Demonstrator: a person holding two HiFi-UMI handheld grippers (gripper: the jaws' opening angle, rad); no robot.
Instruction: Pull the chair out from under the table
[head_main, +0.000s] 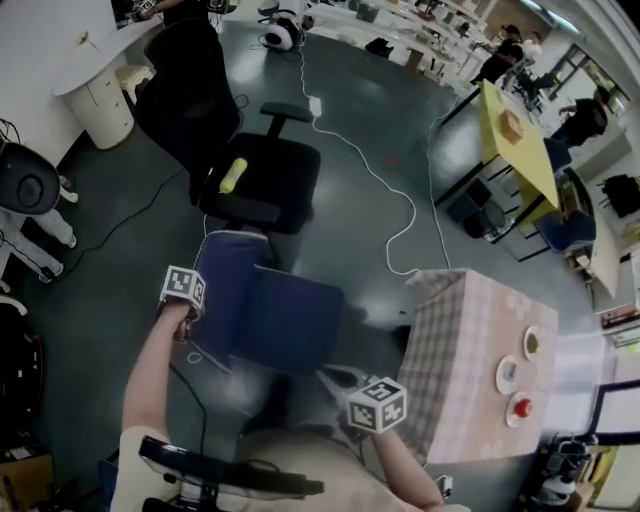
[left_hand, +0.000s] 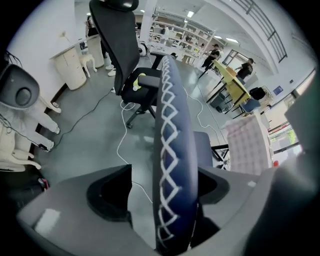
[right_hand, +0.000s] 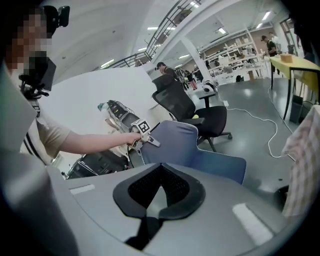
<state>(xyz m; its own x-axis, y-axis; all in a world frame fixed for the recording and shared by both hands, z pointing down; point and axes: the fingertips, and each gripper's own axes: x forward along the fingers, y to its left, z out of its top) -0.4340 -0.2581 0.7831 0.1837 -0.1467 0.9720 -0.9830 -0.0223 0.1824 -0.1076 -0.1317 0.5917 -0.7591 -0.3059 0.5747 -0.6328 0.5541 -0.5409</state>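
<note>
Two jaws of the left gripper (left_hand: 165, 192) are standing released, straddling the blue chair (left_hand: 172, 150) at its backrest top without pinching it. The right gripper (right_hand: 151, 212) is hanging clenched on nothing. With the chair sitting well clear of the table (head_main: 465, 340), the pull seems done, so the next move is lifting the left jaws away.

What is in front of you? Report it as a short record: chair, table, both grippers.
chair: blue chair stands on the floor beside the table, seat clear of it
table: table with a checked cloth, three small dishes on it
left gripper: left gripper open, jaws on either side of the chair's backrest
right gripper: right gripper shut, nothing in it, near the table's corner
behind: black office chair
</note>
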